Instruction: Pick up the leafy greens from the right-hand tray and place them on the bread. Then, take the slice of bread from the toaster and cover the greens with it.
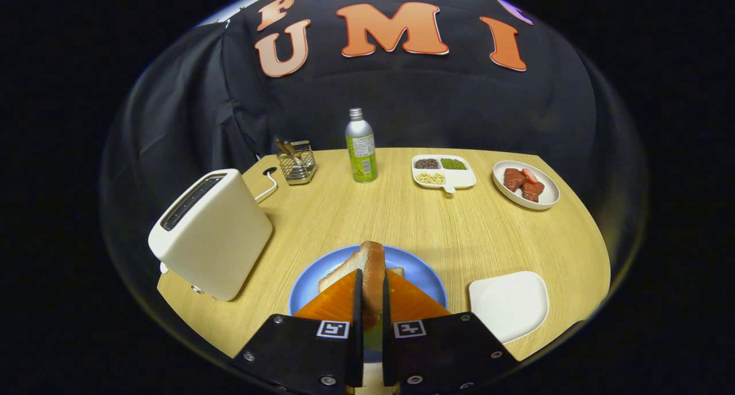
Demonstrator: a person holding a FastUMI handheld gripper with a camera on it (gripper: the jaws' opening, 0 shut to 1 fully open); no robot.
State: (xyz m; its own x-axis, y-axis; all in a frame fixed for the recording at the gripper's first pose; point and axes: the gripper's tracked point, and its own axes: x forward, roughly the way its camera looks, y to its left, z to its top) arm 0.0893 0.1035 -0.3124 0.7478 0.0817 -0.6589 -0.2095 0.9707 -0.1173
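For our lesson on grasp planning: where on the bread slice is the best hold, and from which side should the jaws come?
Across its two flat faces at one edge, as the gripper has it now: shut on the bread slice, which stands on edge between the jaws above the blue plate. The slice is thin and broad, so pinching the faces fits a narrow opening. Come in edge-on, along the slice's plane.
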